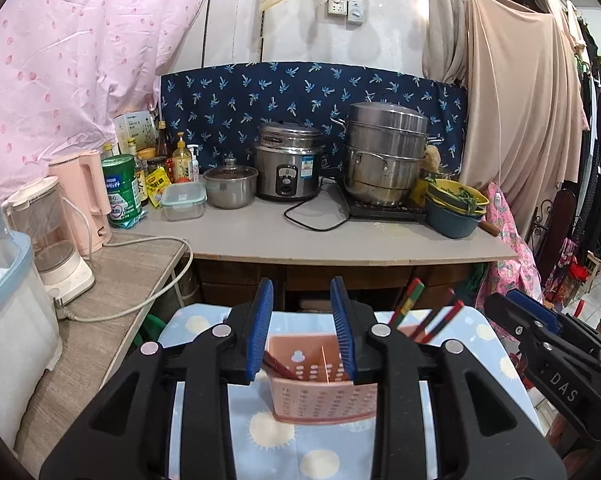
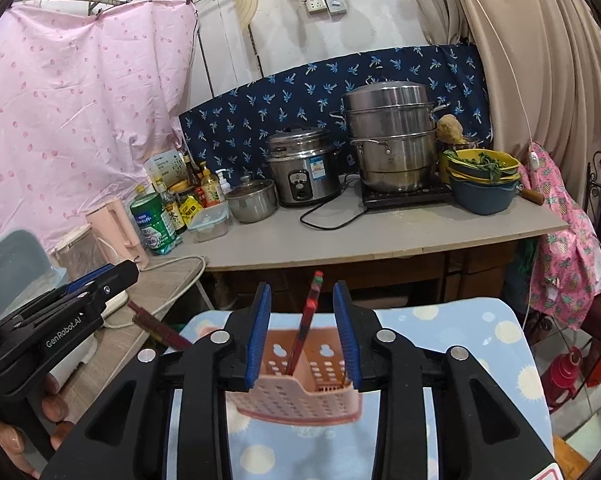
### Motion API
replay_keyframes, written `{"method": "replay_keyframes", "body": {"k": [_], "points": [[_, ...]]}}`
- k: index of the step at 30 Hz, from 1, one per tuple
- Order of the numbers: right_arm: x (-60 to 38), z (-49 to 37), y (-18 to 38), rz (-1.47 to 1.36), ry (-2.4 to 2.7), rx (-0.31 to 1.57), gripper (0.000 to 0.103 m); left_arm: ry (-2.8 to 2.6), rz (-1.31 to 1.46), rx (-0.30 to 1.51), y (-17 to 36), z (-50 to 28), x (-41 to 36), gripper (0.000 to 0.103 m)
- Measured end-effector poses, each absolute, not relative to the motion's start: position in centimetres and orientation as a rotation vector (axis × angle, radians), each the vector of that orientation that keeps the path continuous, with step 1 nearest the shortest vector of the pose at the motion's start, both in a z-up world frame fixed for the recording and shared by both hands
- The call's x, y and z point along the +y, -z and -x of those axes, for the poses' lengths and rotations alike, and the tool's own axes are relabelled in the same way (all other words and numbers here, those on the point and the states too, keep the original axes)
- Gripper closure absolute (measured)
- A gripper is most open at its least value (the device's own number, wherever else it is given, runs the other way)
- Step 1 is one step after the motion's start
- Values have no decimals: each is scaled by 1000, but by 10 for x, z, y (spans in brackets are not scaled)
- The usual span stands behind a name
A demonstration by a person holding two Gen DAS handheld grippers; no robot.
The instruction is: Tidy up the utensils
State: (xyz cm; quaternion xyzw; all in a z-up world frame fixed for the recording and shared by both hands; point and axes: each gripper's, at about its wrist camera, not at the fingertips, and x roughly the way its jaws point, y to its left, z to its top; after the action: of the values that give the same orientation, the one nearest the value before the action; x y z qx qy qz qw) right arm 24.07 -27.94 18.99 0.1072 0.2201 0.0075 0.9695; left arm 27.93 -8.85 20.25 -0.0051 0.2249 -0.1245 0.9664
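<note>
The left hand-held gripper (image 1: 302, 330) is spread, holding nothing, over the pink utensil holder (image 1: 322, 386). The right hand-held gripper (image 2: 302, 334) is likewise spread and holds nothing. The holder stands on a blue cloth with pale dots (image 1: 292, 448), and red chopsticks (image 2: 307, 320) lean upright in one of its compartments. Beyond, a rice cooker (image 1: 290, 162) sits on the table (image 1: 340, 236).

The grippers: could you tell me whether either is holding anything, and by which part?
Nothing is held. The left gripper and right gripper are both open above the pink utensil holder.
</note>
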Motion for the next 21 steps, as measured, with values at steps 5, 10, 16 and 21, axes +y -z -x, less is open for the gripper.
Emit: {"method": "replay_keyframes", "body": {"k": [5, 10, 16, 21], "points": [[-280, -216, -183, -195, 9, 480, 65, 247, 5, 480, -193, -255, -83, 70], [-280, -192, -173, -190, 17, 506, 65, 240, -6, 499, -181, -231, -77, 70], [-273, -164, -155, -161, 36, 538, 65, 229, -19, 537, -162, -207, -70, 70], [-265, -143, -138, -138, 51, 569, 65, 213, -17, 572, -143, -189, -63, 70]]}}
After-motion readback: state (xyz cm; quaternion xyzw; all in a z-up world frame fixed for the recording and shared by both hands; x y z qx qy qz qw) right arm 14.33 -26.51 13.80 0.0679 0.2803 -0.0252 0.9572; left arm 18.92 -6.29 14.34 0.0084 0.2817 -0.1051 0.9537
